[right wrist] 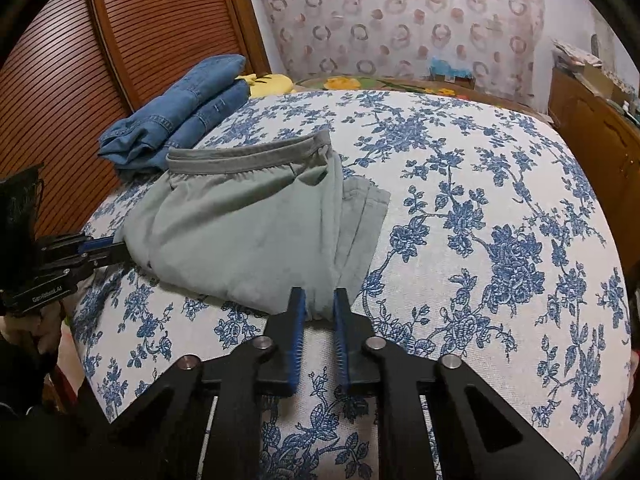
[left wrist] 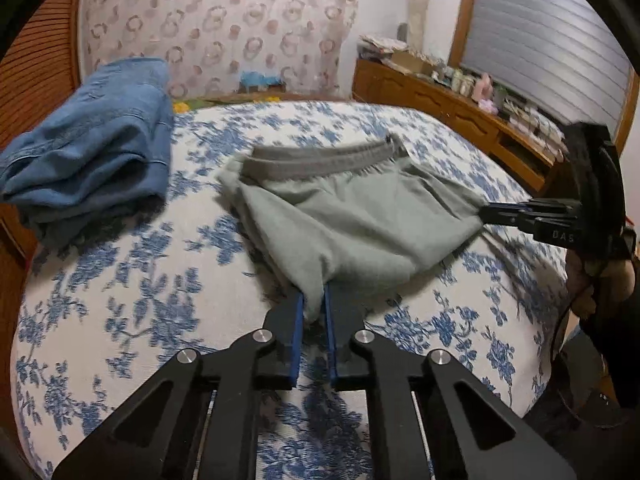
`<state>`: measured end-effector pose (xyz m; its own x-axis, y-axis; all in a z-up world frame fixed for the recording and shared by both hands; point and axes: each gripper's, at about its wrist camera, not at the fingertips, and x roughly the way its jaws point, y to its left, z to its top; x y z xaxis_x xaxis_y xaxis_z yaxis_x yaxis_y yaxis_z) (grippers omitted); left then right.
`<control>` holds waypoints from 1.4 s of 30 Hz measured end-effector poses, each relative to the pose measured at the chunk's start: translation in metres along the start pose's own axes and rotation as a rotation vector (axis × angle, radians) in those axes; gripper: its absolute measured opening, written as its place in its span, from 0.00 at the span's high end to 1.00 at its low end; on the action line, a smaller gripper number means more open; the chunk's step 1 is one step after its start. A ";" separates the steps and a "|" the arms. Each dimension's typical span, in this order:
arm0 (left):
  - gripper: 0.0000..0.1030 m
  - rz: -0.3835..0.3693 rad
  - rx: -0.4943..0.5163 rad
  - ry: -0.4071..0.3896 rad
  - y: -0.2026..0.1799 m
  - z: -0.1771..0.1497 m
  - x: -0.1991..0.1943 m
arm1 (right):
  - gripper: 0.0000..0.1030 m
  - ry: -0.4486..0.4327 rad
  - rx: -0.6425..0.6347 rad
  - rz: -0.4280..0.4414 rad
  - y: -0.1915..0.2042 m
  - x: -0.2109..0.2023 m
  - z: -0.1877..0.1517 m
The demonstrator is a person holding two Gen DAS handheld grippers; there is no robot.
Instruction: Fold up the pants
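Grey-green pants (left wrist: 352,216) with an elastic waistband (left wrist: 320,160) lie folded on the bed, waistband at the far side. My left gripper (left wrist: 314,308) is shut on the near corner of the fabric, which is pinched between its blue pads. The right gripper (left wrist: 486,216) comes in from the right and clamps the other near corner. In the right wrist view the pants (right wrist: 248,224) lie ahead and to the left. There the right gripper (right wrist: 320,300) holds a fold of cloth between its pads. The left gripper (right wrist: 120,250) bites the pants' left edge.
Folded blue jeans (left wrist: 92,148) (right wrist: 180,120) lie at the far left of the blue-flowered bed cover (left wrist: 140,300). A slatted wooden door (right wrist: 120,40) stands behind them. A cluttered wooden dresser (left wrist: 460,108) runs along the right. A hand (left wrist: 592,280) holds the right gripper.
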<state>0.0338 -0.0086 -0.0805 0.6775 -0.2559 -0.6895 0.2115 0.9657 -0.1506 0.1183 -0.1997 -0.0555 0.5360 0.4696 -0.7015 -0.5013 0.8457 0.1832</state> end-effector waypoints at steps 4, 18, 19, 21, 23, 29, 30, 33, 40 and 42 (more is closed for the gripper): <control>0.91 0.000 -0.007 -0.006 0.006 -0.001 -0.003 | 0.95 -0.032 0.011 -0.004 0.001 -0.010 -0.001; 0.91 -0.019 0.023 -0.028 -0.002 -0.015 -0.042 | 0.95 -0.011 -0.030 0.047 0.022 -0.055 -0.026; 0.91 -0.022 0.022 -0.027 -0.002 -0.016 -0.044 | 0.95 -0.007 -0.031 0.051 0.024 -0.059 -0.029; 0.91 -0.030 0.021 -0.023 -0.004 -0.020 -0.048 | 0.95 -0.004 -0.034 0.053 0.027 -0.064 -0.034; 0.91 -0.032 0.020 -0.017 -0.005 -0.024 -0.051 | 0.95 -0.001 -0.038 0.053 0.028 -0.069 -0.036; 0.91 -0.022 0.022 0.007 -0.006 -0.033 -0.048 | 0.95 0.014 -0.049 0.053 0.031 -0.072 -0.038; 0.91 -0.023 0.021 0.008 -0.006 -0.034 -0.047 | 0.95 0.017 -0.048 0.052 0.031 -0.072 -0.039; 0.91 -0.024 0.022 0.014 -0.009 -0.036 -0.046 | 0.95 0.024 -0.045 0.051 0.032 -0.067 -0.039; 0.90 -0.018 0.026 0.031 -0.012 -0.038 -0.042 | 0.95 0.033 -0.038 0.050 0.032 -0.063 -0.040; 0.88 -0.019 0.022 0.033 -0.012 -0.037 -0.043 | 0.95 0.035 -0.037 0.047 0.032 -0.063 -0.040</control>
<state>-0.0242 -0.0071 -0.0756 0.6499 -0.2720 -0.7097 0.2395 0.9595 -0.1484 0.0414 -0.2129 -0.0327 0.4878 0.4987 -0.7165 -0.5502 0.8129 0.1912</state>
